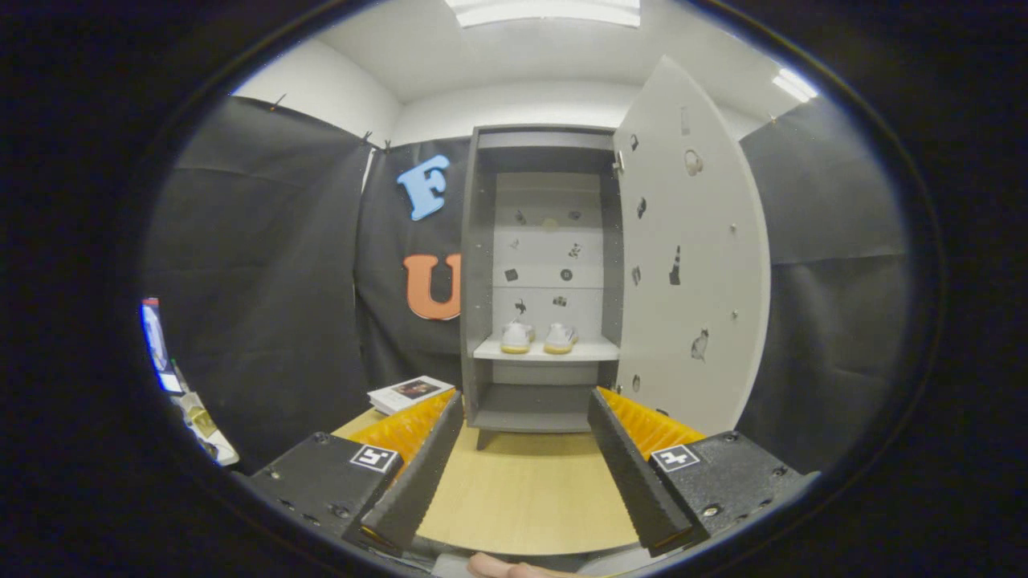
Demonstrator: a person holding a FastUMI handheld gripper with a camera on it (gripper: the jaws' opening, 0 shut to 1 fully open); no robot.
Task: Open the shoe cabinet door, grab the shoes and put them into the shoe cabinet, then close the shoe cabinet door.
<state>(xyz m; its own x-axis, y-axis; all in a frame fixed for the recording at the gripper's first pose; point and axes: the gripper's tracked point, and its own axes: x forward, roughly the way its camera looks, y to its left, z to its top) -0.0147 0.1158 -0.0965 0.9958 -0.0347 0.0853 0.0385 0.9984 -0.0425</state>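
The grey shoe cabinet (482,265) stands on the wooden table (526,490) straight ahead, beyond the fingers. Its white door (691,265) is swung wide open to the right, dotted with small stickers. A pair of white shoes (538,338) with tan soles sits side by side on the cabinet's white middle shelf (594,350). My gripper (526,409) is open, well back from the cabinet, with only bare tabletop between its fingers. Nothing is held.
A book (409,393) lies on the table left of the cabinet, just past the left finger. Black cloth walls close in both sides. At the far left edge stands some lit clutter (173,361). A fingertip shows below the gripper (514,568).
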